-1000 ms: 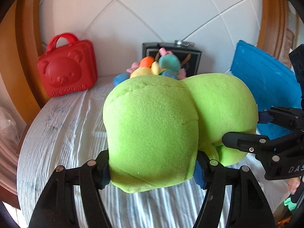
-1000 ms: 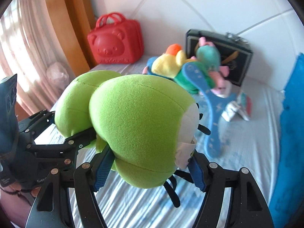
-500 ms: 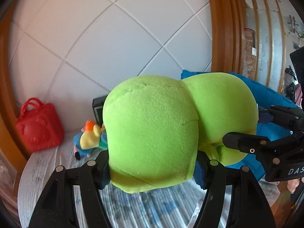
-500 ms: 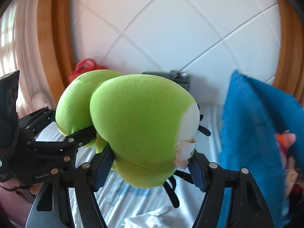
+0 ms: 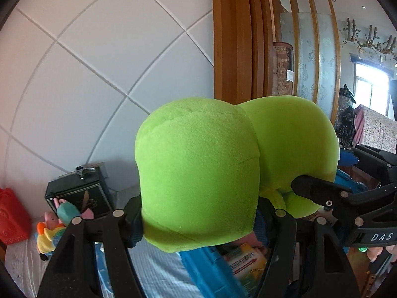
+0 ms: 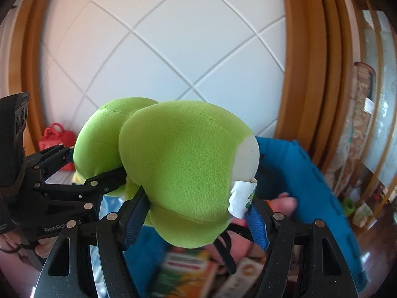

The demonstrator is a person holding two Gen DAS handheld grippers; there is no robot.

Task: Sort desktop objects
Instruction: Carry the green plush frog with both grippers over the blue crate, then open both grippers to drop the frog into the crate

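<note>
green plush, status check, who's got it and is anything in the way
Left gripper and right gripper both clamped on the green plush, one lobe each. Plush held in the air above the blue bin. Boxes and toys already in the bin below.

Below: blue bin holds boxes, little free room;
Left: black case, toys crowd bed;
Ahead: wall.
</note>
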